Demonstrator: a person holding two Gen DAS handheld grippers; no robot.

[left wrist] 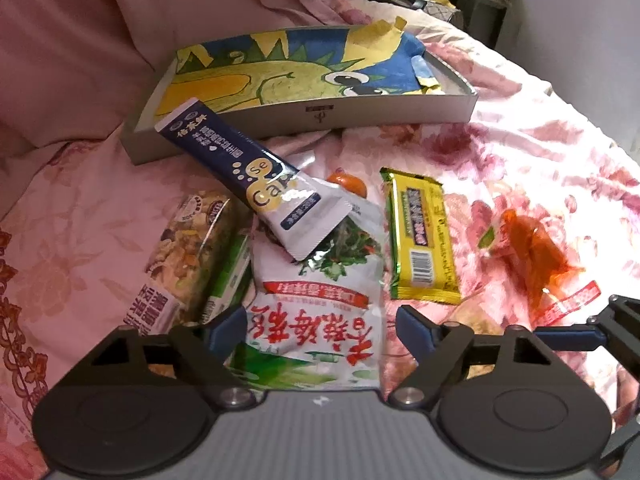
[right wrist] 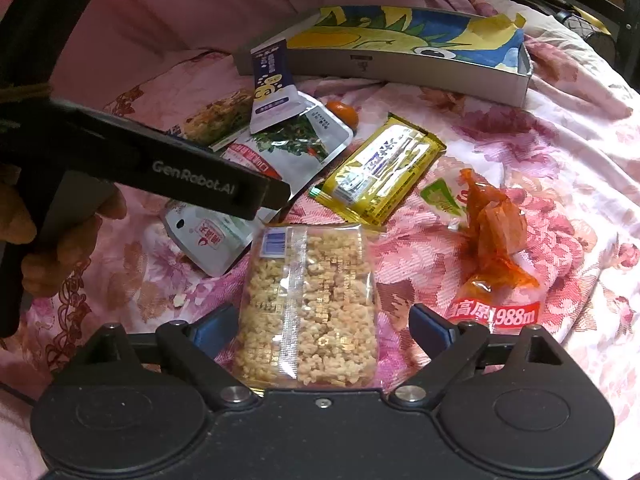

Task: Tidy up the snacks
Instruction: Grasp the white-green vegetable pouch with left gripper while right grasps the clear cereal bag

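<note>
The left gripper (left wrist: 318,326) is held with its jaws spread to either side of the white seaweed packet (left wrist: 316,300), not yet pressing on it, evidently so that the packet can be taken and carried to the shallow box (left wrist: 316,114) lying at the far side of the floral bedcover (left wrist: 540,176). The right gripper (right wrist: 324,326) is likewise kept wide apart around the clear pack of puffed grain (right wrist: 310,308), whose long axis runs near to far. The seaweed packet also runs near to far, its top pointing away toward the box.

Pink floral bedspread (left wrist: 540,168) beneath everything; plain pink fabric (left wrist: 80,40) bunched behind; dark furniture (left wrist: 480,0) beyond
</note>
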